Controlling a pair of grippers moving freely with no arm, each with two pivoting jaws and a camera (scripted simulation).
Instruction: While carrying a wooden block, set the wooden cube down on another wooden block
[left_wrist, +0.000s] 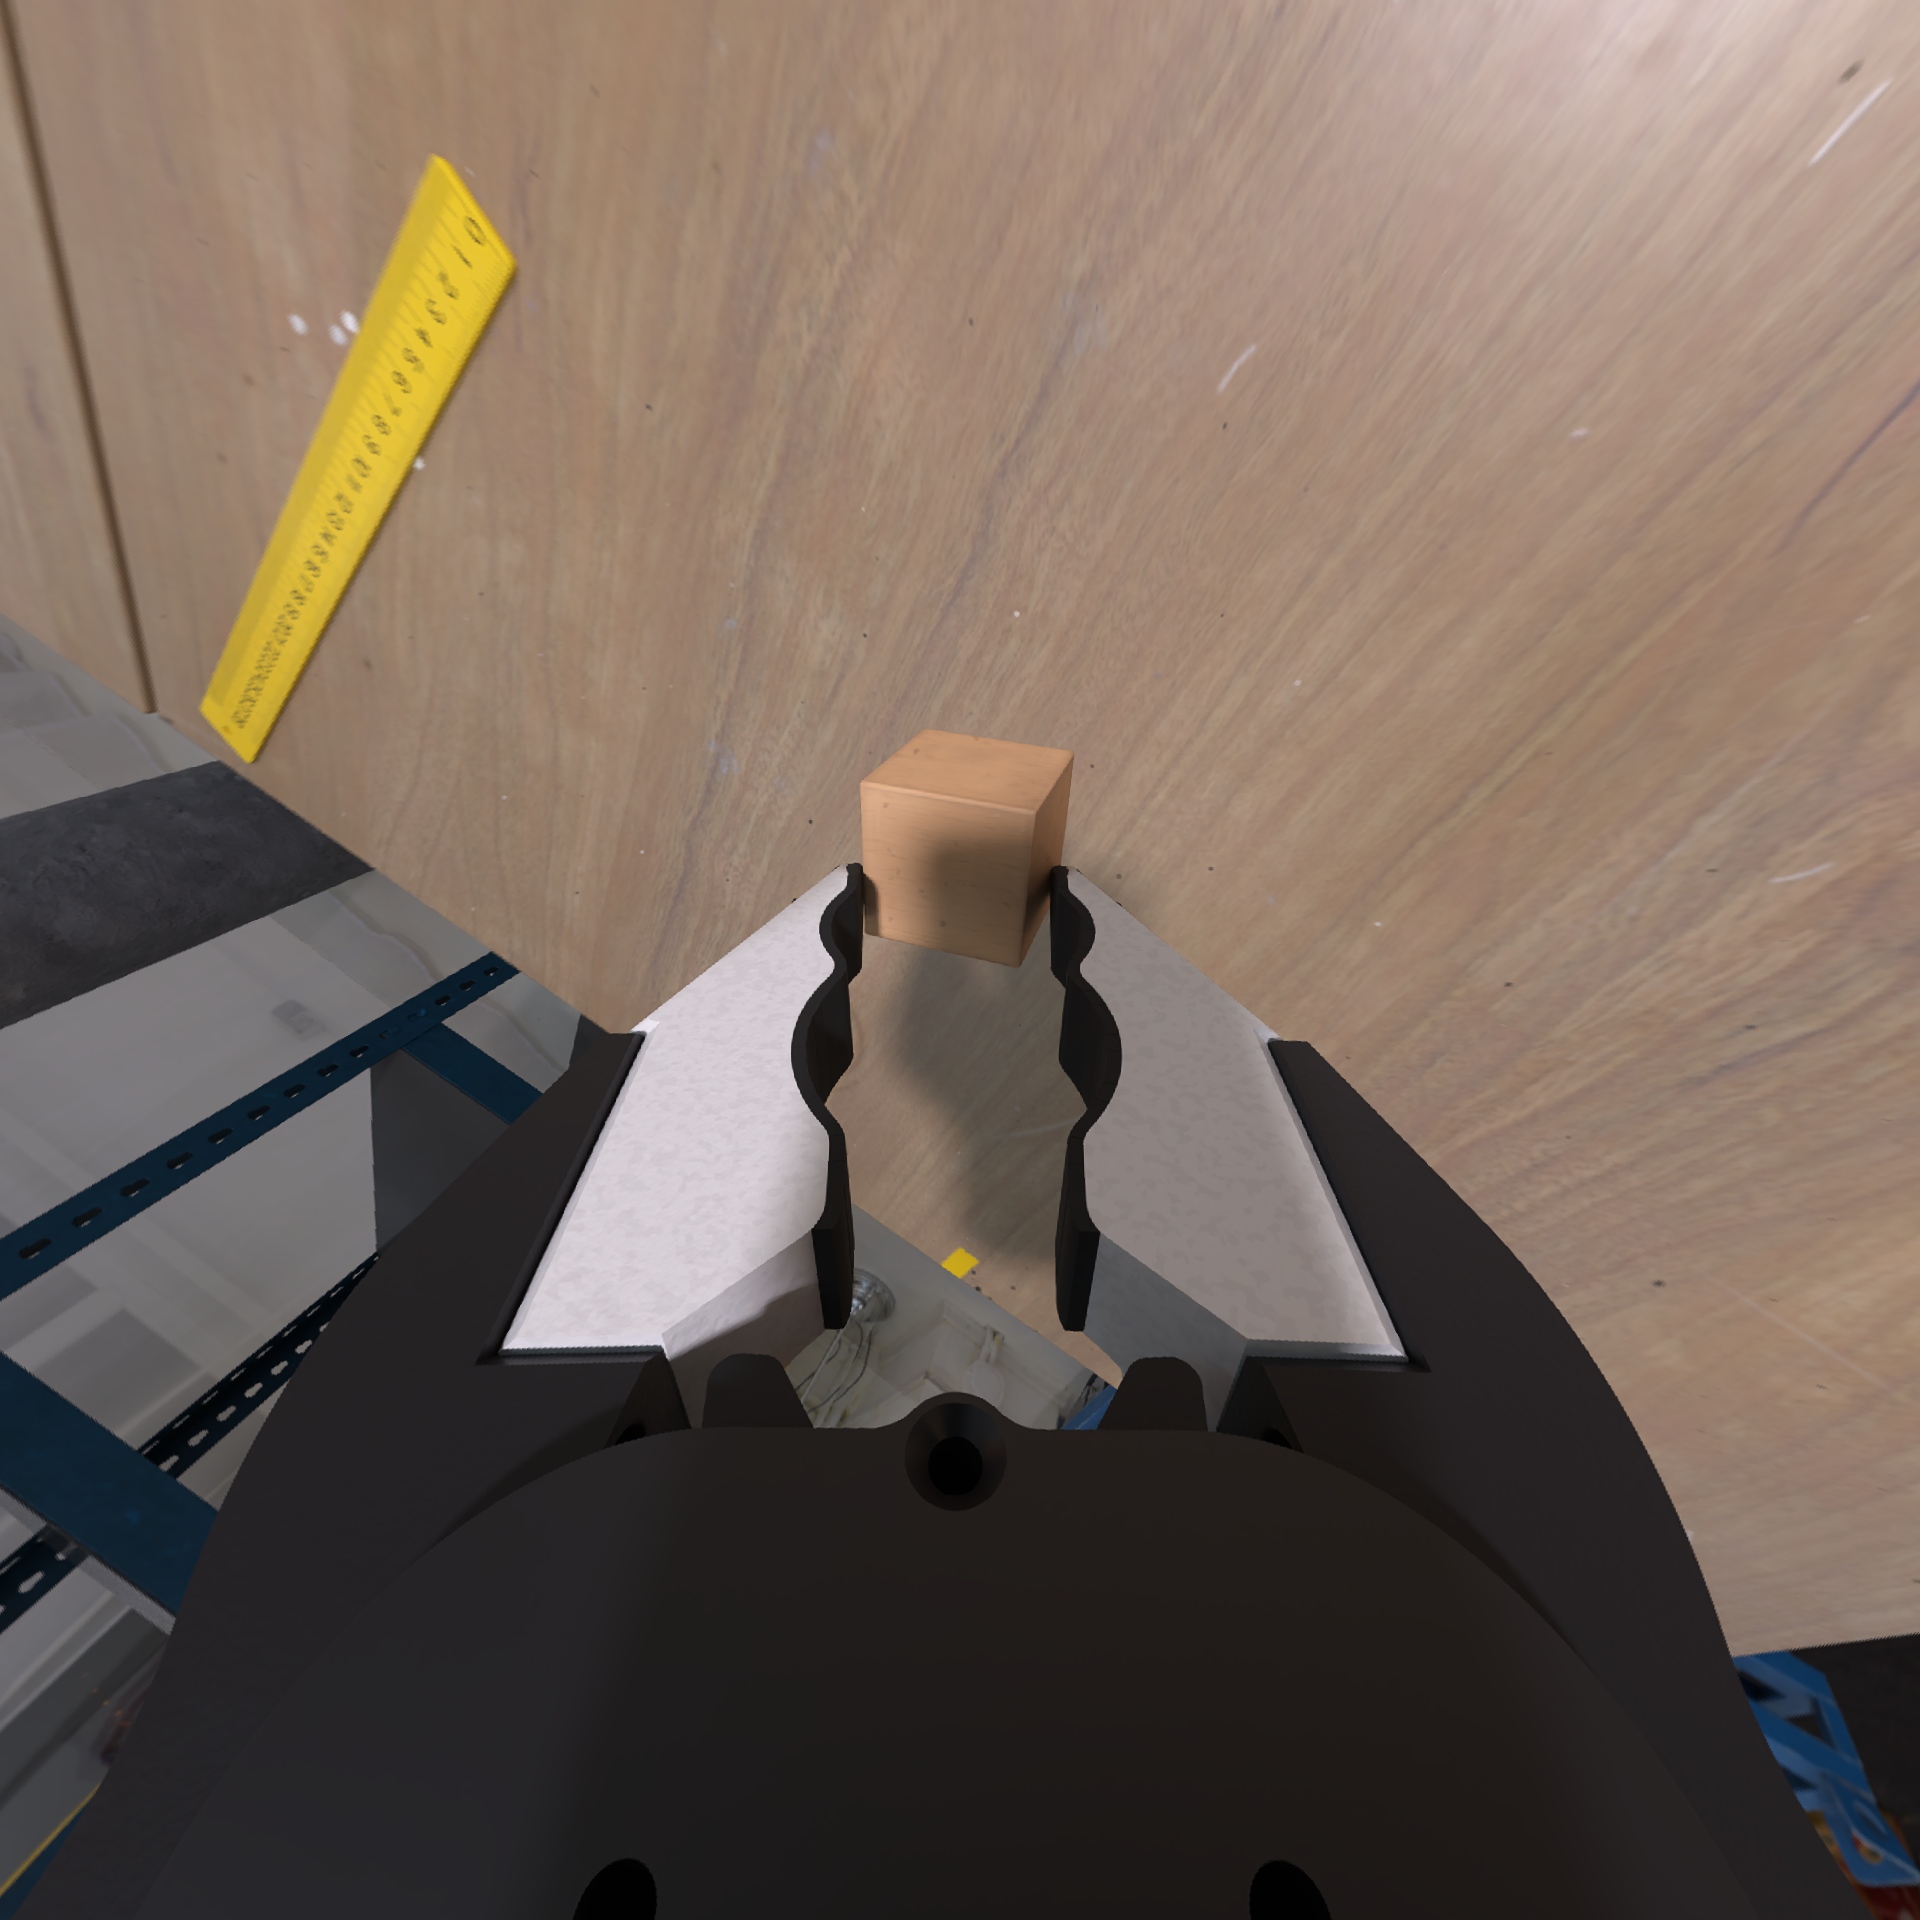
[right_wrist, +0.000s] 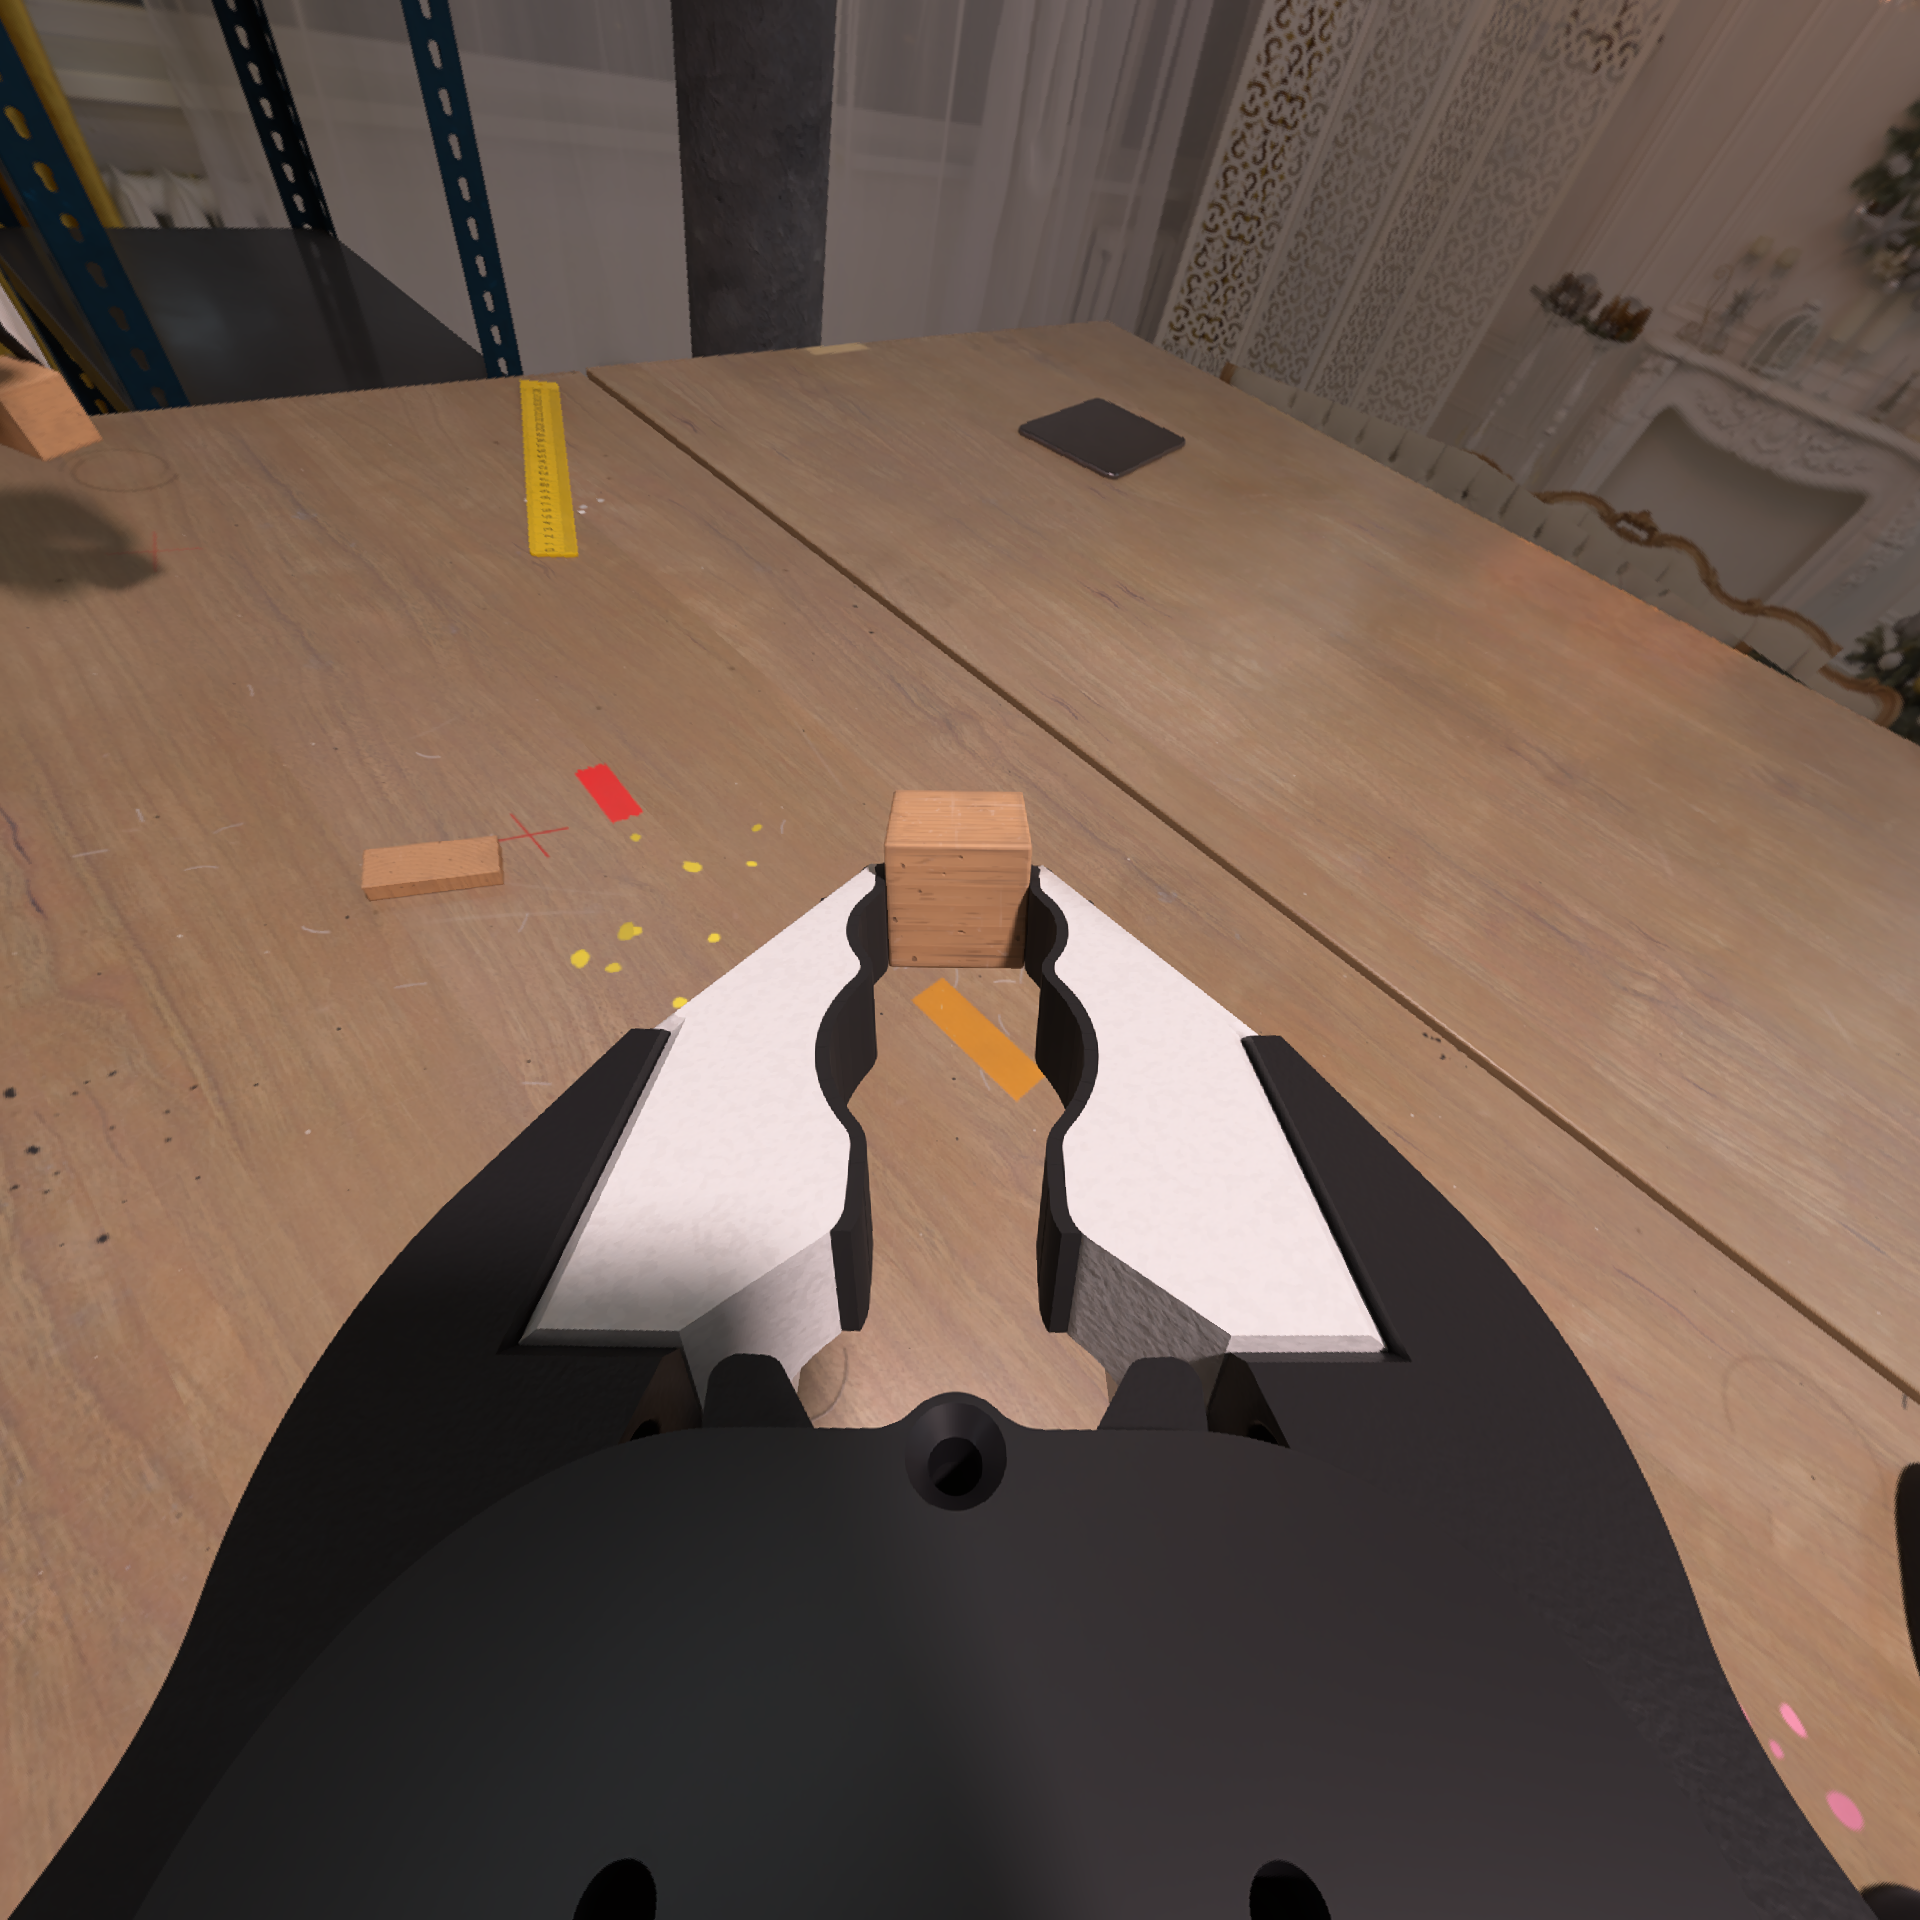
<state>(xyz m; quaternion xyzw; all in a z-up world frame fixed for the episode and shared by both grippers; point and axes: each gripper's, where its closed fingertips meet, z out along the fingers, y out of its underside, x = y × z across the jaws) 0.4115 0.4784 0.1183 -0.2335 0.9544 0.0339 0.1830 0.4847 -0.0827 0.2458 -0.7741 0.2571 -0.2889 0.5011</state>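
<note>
My left gripper (left_wrist: 956, 883) is shut on a smooth wooden cube (left_wrist: 961, 831), held at the fingertips above the wooden table (left_wrist: 1351, 520). My right gripper (right_wrist: 956, 883) is shut on a grainy wooden cube (right_wrist: 956, 831), held above the table (right_wrist: 1351, 727). A flat rectangular wooden block (right_wrist: 431, 868) lies on the table to the front left of my right gripper. At the far left edge of the right wrist view a piece of wooden block (right_wrist: 36, 416) hangs in the air above a dark shadow; what holds it is out of frame.
A yellow ruler (right_wrist: 548, 468) lies far ahead; it also shows in the left wrist view (left_wrist: 358, 457). A dark square pad (right_wrist: 1101, 436) lies at the far right. Red tape (right_wrist: 608, 792) and orange tape (right_wrist: 977, 1039) mark the table. Blue shelving (right_wrist: 457, 187) stands behind.
</note>
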